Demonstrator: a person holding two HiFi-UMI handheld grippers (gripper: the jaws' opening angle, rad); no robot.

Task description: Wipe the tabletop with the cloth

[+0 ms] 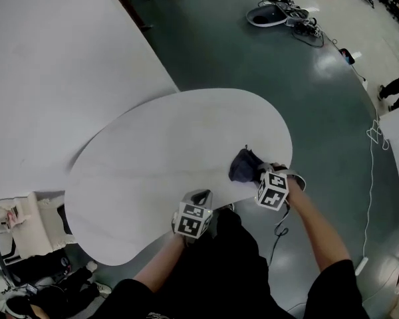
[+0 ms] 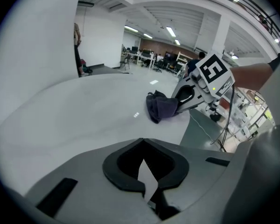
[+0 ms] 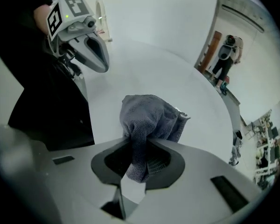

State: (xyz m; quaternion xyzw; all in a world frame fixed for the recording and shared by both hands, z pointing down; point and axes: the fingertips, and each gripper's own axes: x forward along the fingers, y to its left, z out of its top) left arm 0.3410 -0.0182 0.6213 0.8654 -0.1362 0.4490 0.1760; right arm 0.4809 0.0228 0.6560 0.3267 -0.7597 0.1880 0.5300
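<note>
The right tongs [image 3: 137, 164] were clenched on a thin fold of the dark cloth [image 3: 149, 118], which sat bunched at the counter's [image 1: 153, 158] near right edge. A hard sweep could tug it free or drag it over that edge. The left tongs [image 2: 144, 169] were closed on nothing.

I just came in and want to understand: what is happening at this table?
A person holds a gripper in each hand at a white rounded table. The right gripper is shut on a dark grey cloth, bunched on the tabletop near its right edge. The left gripper is shut on nothing and hovers at the near edge, left of the cloth.
</note>
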